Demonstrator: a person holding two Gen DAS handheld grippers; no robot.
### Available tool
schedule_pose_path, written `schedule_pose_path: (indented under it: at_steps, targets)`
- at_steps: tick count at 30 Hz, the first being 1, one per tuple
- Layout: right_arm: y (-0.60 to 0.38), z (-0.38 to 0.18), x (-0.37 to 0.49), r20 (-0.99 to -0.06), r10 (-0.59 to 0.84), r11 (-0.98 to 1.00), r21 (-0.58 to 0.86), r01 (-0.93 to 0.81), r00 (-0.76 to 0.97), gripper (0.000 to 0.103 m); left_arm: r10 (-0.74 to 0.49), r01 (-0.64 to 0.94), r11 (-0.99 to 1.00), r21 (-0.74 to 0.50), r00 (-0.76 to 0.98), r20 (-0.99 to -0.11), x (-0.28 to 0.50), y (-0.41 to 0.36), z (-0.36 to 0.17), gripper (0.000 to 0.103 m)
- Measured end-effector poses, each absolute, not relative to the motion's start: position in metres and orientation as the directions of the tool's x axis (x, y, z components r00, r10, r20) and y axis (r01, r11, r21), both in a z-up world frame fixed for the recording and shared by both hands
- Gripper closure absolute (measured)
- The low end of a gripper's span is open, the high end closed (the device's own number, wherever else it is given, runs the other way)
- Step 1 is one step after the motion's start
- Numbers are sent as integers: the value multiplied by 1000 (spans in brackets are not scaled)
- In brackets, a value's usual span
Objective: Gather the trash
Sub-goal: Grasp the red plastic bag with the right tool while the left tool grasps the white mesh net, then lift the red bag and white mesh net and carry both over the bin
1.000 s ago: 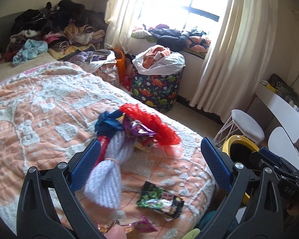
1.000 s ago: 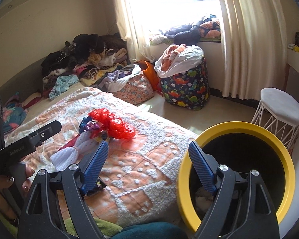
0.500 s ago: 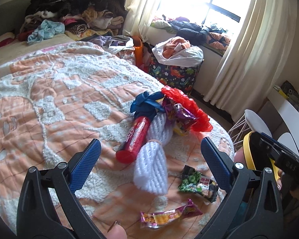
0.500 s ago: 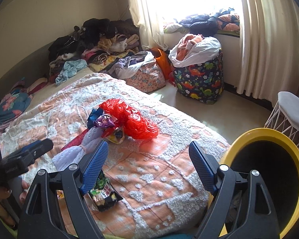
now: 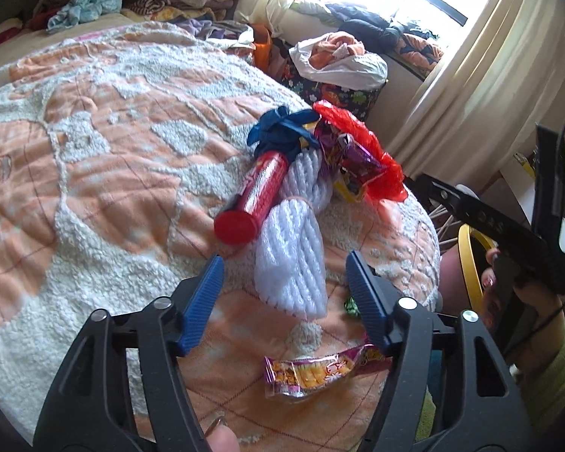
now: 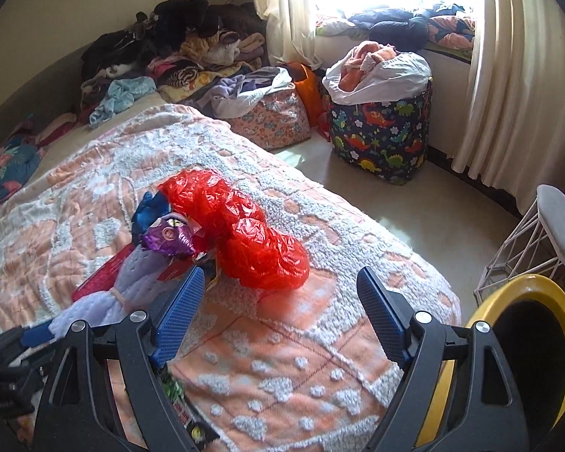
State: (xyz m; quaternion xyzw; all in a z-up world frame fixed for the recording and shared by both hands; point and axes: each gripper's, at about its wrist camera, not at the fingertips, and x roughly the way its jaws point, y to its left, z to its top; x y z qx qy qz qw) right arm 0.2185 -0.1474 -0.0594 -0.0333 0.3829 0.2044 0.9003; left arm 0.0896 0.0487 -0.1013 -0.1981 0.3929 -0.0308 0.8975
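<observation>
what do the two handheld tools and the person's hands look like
Both tools, left and right, have black skeletal frames with cut-out openings, silver rivets, and ribbed blue pads on the fingers. In the left view, the right hand shows painted nails and a lime-green sleeve; the right tool's body bears white lettering.

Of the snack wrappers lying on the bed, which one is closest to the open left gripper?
The flat pink and yellow foil wrapper, lying alone just below the left gripper. The crumpled purple foil wrapper sits farther away, in the pile beside the red plastic bag.
</observation>
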Motion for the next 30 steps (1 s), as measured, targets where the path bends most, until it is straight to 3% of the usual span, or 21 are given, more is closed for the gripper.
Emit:
schedule_pose_path:
  at_steps: [6, 9, 11, 14, 22, 30]
  targets:
    - [-134, -79, 242, -746, 350, 907, 120, -403, 567, 32, -233, -91, 916, -392, 674, -701, 91, 44, -106, 56]
    - [-132, -88, 248, -758, 389, 895, 179, -408, 523, 49, -239, -91, 913, -398, 671, -702, 91, 45, -108, 60]
    - [-132, -92, 248, -754, 419, 885, 215, -412, 506, 77, -242, -94, 910, -403, 669, -703, 92, 46, -110, 63]
    - [-135, -90, 237, -736, 433, 881, 223, -418, 520, 89, -250, -95, 907, -411, 664, -705, 93, 45, -111, 70]
    - [-172, -80, 202, -707, 407, 909, 255, -329, 578, 90, -262, -68, 912, -405, 665, -699, 94, 41, -111, 91]
    - [-206, -72, 167, -671, 416, 909, 294, -294, 614, 90, -265, 9, 930, -368, 712, -651, 86, 29, -96, 93]
